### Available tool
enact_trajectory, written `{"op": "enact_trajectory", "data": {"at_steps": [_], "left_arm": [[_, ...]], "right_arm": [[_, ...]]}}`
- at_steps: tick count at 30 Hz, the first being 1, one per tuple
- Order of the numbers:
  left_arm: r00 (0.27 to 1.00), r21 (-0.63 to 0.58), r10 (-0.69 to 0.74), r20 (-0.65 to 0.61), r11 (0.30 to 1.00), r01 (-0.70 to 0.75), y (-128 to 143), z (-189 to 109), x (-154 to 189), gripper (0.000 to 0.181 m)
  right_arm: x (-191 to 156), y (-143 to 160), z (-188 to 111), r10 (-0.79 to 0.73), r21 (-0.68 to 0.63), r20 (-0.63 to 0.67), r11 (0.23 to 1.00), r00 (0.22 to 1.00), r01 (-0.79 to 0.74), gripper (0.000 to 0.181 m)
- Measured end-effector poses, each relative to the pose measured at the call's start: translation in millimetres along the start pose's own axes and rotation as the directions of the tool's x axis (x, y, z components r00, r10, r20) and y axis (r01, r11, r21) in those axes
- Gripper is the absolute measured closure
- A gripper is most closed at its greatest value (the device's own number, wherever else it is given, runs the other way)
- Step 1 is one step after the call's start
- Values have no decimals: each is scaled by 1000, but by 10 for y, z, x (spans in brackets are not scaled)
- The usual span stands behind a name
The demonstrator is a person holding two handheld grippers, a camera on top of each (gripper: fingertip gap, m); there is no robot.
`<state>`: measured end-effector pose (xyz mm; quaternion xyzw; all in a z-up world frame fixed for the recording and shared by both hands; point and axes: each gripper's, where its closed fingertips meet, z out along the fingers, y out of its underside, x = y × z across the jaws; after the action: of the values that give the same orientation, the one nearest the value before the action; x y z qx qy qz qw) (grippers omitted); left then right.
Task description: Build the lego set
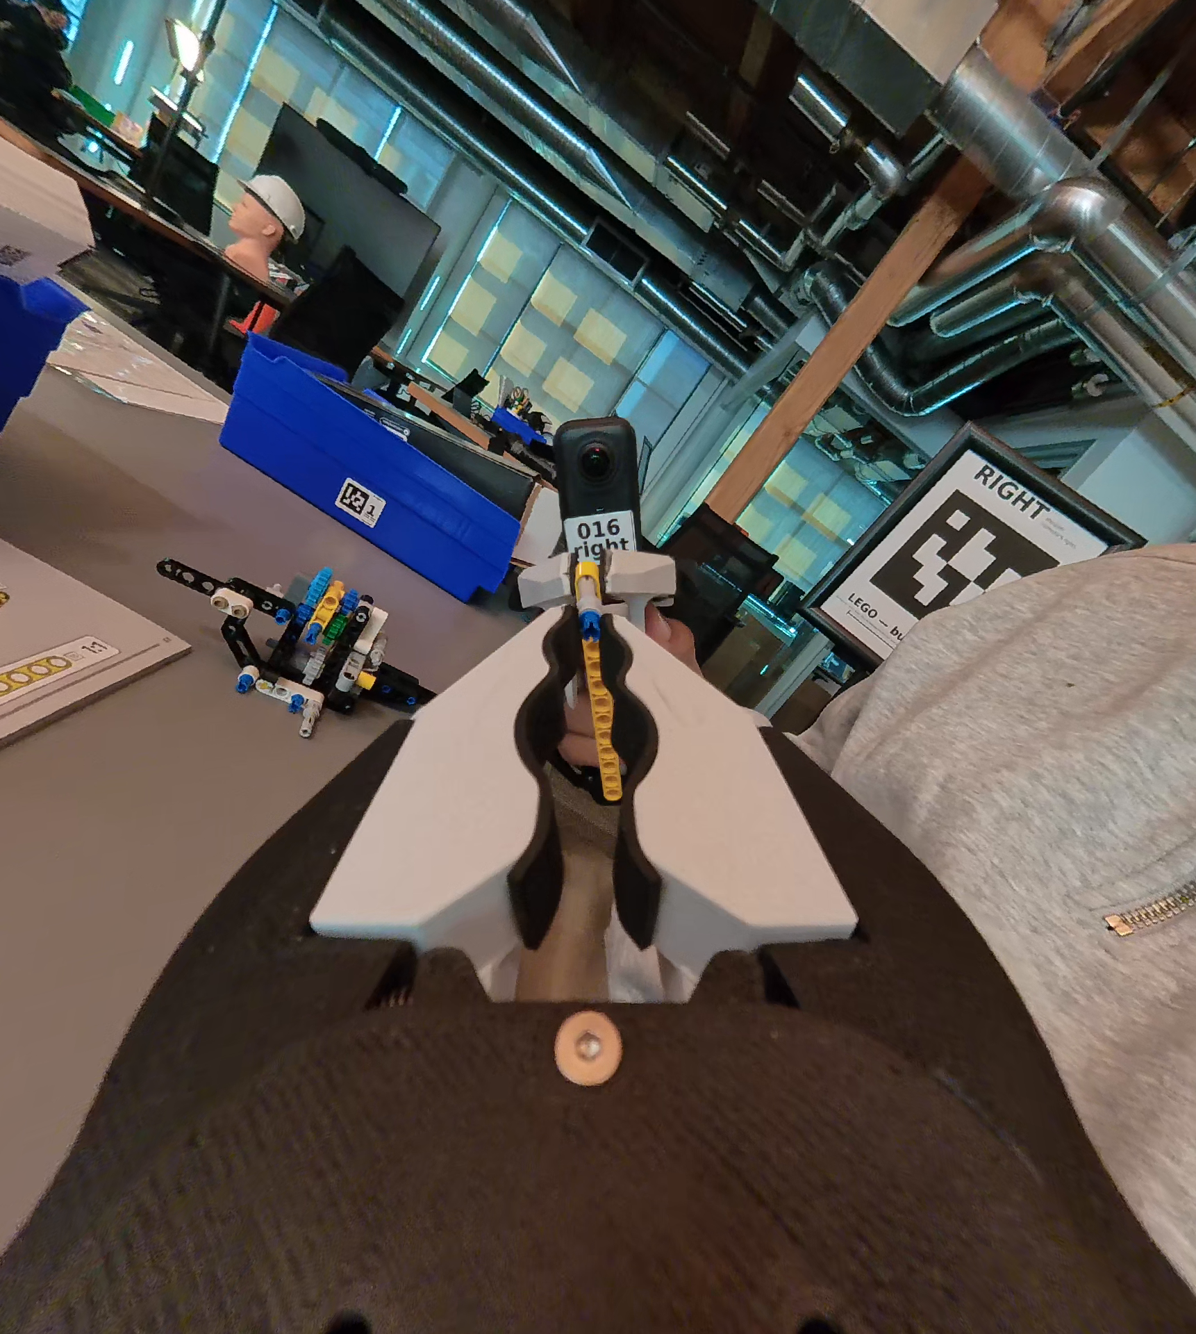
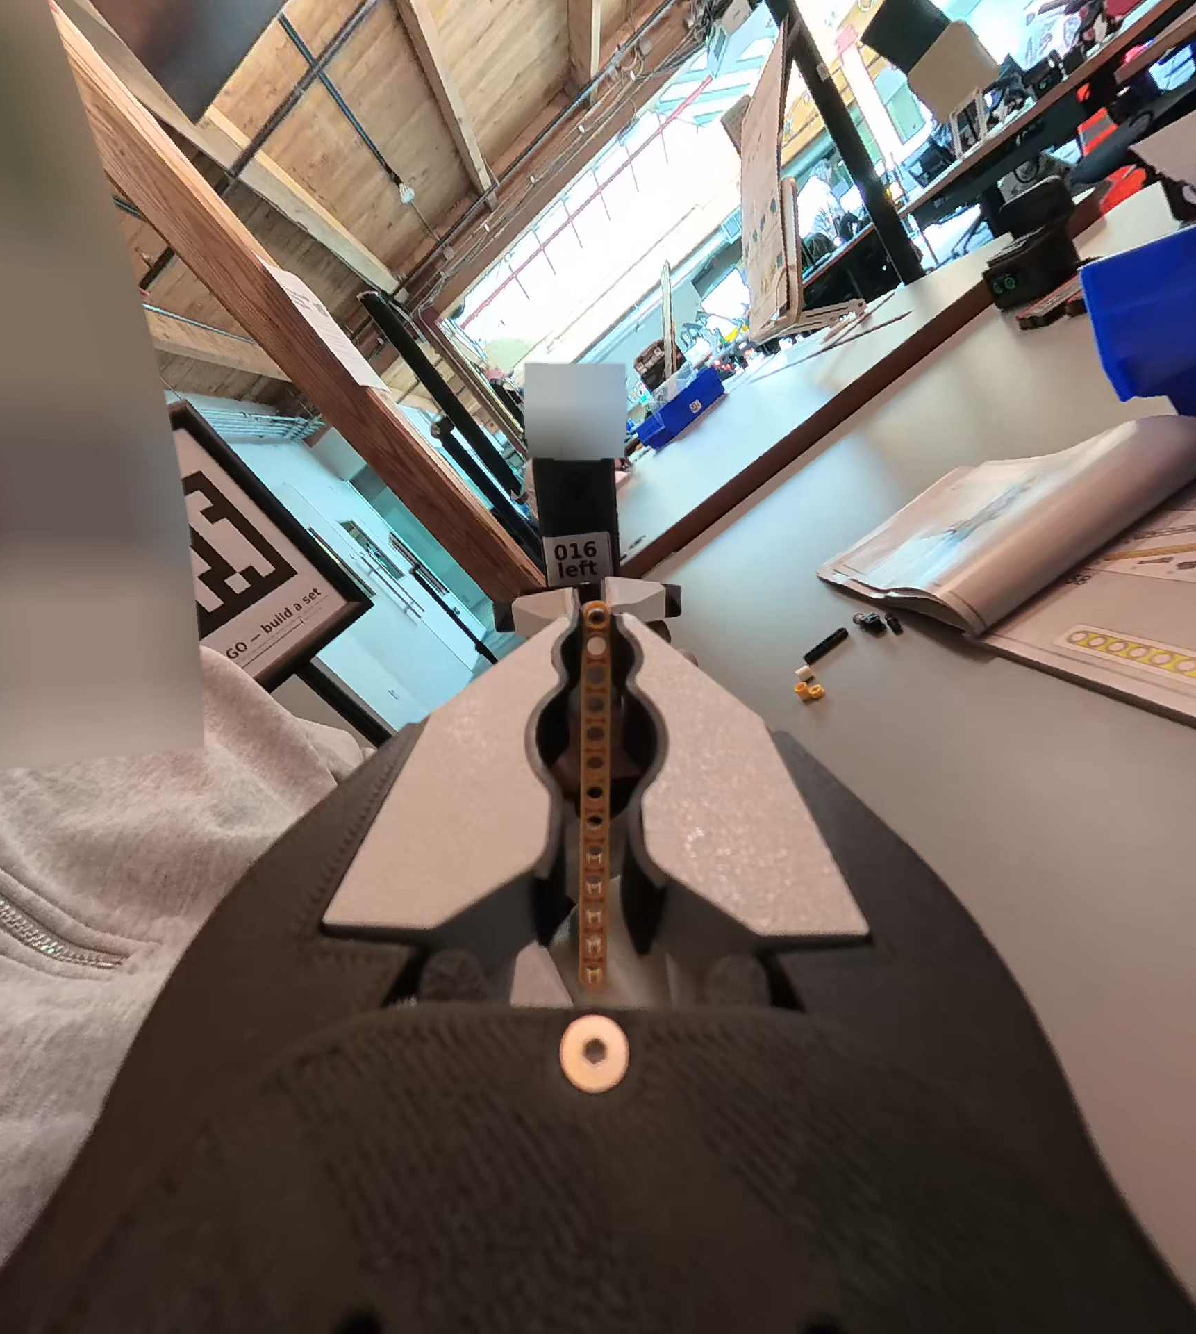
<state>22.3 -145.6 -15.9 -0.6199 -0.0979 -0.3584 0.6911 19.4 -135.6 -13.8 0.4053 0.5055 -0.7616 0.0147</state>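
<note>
My left gripper (image 1: 591, 613) and right gripper (image 2: 595, 617) meet tip to tip above the grey table. A long yellow holed beam (image 1: 602, 722) hangs from the tips and shows through the gap between the fingers, also in the right wrist view (image 2: 591, 794). A blue pin (image 1: 588, 624) sits at its top end. Both grippers look shut on the beam's top. The partly built model (image 1: 306, 642), black with blue, yellow and white parts, sits on the table to the left, apart from both grippers.
The open instruction booklet (image 1: 39, 664) (image 2: 1014, 563) lies on the table. Blue bins (image 1: 364, 469) (image 2: 1179, 325) stand behind. Small loose parts (image 2: 811, 686) lie near the booklet. A person's grey sleeve (image 1: 1050, 794) is close on the right. A framed marker sign (image 1: 963, 548) stands behind. Left and right tips are no more than a few centimetres apart. From either gripper's tips it is about 20 cm to the partly built model (image 1: 306, 642).
</note>
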Motion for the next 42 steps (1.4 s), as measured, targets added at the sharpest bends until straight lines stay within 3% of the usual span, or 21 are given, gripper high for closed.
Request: {"op": "enact_trajectory", "data": {"at_steps": [1, 13, 27, 33, 37, 42], "left_arm": [[1000, 3, 3, 2, 1000, -3, -5, -1, -1, 179], [993, -11, 101, 56, 995, -101, -7, -11, -8, 179], [1000, -111, 19, -7, 994, -20, 301, -16, 174, 179], [999, -16, -28, 21, 999, 28, 693, -139, 779, 179], [998, 42, 20, 56, 999, -23, 793, -165, 995, 179], [1000, 98, 25, 7, 995, -26, 716, -154, 1042, 179]], "right_arm": [[0, -8, -5, 5, 6, 3, 1000, 1000, -5, 177], [13, -14, 0, 80, 43, 35, 996, 996, -81, 177], [-41, 146, -91, -30, -127, -4, 992, 1000, 29, 177], [-502, 597, -223, 27, -256, 16, 966, 1000, -22, 177], [-820, 911, -310, -74, -397, -2, 915, 997, 67, 176], [-959, 831, -306, -161, -347, 23, 924, 987, 159, 176]]}}
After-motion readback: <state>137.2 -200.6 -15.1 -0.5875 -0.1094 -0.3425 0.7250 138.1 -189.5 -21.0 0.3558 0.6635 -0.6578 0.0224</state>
